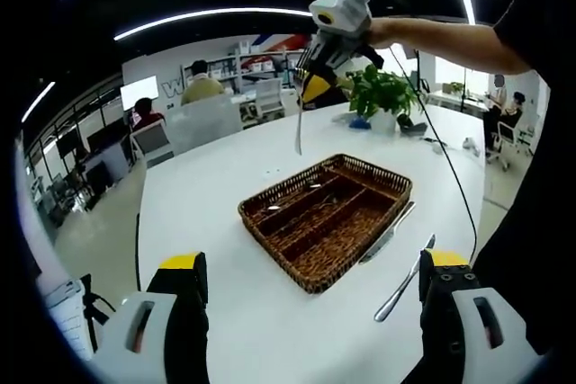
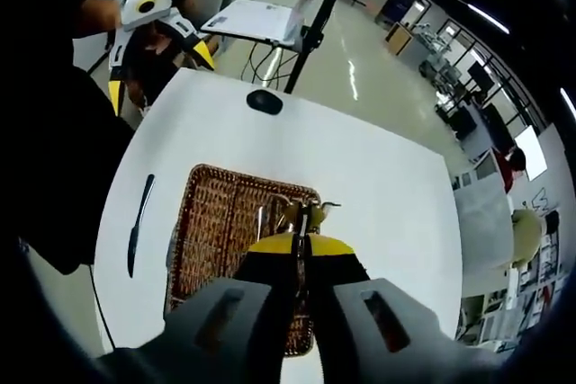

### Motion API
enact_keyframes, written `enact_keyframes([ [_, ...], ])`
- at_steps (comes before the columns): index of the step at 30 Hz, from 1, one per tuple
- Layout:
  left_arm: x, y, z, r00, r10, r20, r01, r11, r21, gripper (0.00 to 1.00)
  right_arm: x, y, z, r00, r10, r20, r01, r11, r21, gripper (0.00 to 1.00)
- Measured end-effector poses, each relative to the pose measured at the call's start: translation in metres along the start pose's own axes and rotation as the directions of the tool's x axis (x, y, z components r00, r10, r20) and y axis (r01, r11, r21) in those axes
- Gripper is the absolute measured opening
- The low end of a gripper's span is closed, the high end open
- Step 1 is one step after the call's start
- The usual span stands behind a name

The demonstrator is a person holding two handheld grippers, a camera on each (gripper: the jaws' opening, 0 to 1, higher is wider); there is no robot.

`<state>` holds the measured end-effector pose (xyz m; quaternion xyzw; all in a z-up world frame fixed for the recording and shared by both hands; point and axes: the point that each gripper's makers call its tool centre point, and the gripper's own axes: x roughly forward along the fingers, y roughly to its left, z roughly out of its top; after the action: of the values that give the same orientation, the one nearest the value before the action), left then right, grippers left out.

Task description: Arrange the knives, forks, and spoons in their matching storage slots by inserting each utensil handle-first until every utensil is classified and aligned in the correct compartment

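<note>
1. Fingers of the right gripper [image 2: 303,238] pressed together on a thin metal utensil [image 1: 298,130], dangling straight down over the wicker tray [image 1: 396,179]; probably a fork, though too thin and small in both views to call for certain.
2. Left gripper [image 1: 310,287] spread wide, holding nothing, low at 6 o'clock of the tray in the left gripper view.
3. Tray near the middle of the white table [image 1: 216,204], long slots running lengthwise, a few utensils seemingly inside already (dark weave hides detail).
4. Two more pieces lying on the table at about 4 o'clock of the tray: a knife [image 1: 389,232] just beside the rim, a longer utensil [image 1: 404,286] farther out.
5. Handling, as a judgement: stiff, light, polished steel, so slippery and prone to swivelling in a narrow pinch; best taken at the neck or upper shaft, leaving the handle free to enter first.
6. Flat-lying pieces likely awkward to lift from a smooth top; a grip across the narrow edges advised.
</note>
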<state>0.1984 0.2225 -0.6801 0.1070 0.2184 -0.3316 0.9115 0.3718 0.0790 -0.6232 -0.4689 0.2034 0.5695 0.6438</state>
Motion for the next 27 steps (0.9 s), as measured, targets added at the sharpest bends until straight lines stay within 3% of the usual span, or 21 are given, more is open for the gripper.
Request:
enact_keyframes([
  [9, -0.001, 0.002, -0.006, 1.000, 0.012, 0.001, -0.012, 1.000, -0.019, 1.00, 0.020, 0.006, -0.010, 1.000, 0.012, 0.004, -0.012, 1.000, 0.001, 0.00],
  [15, 0.000, 0.005, -0.005, 1.000, 0.023, 0.007, -0.023, 0.999, -0.035, 1.00, 0.041, 0.020, -0.019, 0.999, 0.048, 0.024, -0.050, 0.997, 0.065, 0.00],
  [21, -0.002, 0.007, -0.008, 1.000, 0.027, 0.002, -0.027, 0.999, -0.045, 1.00, 0.060, 0.043, -0.036, 0.993, 0.114, -0.037, -0.111, 0.990, 0.086, 0.00],
  [27, -0.004, 0.010, -0.012, 0.999, 0.032, -0.006, -0.033, 0.998, -0.055, 1.00, 0.063, 0.045, -0.043, 0.989, 0.144, -0.046, -0.138, 0.984, 0.115, 0.00],
])
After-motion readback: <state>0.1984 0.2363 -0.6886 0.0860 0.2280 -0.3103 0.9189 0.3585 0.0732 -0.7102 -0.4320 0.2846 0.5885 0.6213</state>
